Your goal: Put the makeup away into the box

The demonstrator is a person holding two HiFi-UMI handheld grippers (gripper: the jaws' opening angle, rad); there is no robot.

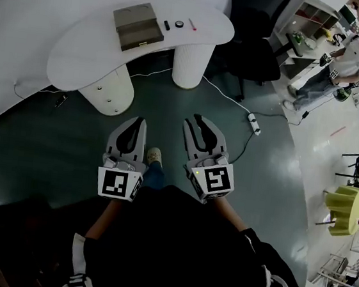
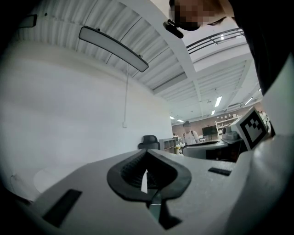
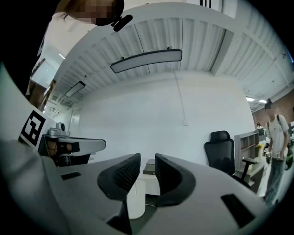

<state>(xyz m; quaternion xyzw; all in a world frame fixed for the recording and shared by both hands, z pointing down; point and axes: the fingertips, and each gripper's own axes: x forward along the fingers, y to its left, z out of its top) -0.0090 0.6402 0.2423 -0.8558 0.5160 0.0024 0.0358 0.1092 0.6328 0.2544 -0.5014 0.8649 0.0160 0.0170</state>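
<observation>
An olive-grey box (image 1: 138,27) with its lid down lies on the white curved table (image 1: 80,51) far ahead. To its right lie small makeup pieces: two dark ones (image 1: 167,25) (image 1: 179,24) and a thin red stick (image 1: 192,24). Both grippers hang over the dark floor, well short of the table. My left gripper (image 1: 140,121) (image 2: 146,153) has its fingertips together and holds nothing. My right gripper (image 1: 197,118) (image 3: 147,160) stands open by a narrow gap with nothing in it. Through that gap the box (image 3: 150,167) shows in the distance.
A black office chair (image 1: 256,39) stands right of the table. A white power strip (image 1: 254,122) and its cable lie on the floor. A person (image 1: 343,62) stands by shelves at the back right. A yellow-green stool (image 1: 346,210) is at the far right.
</observation>
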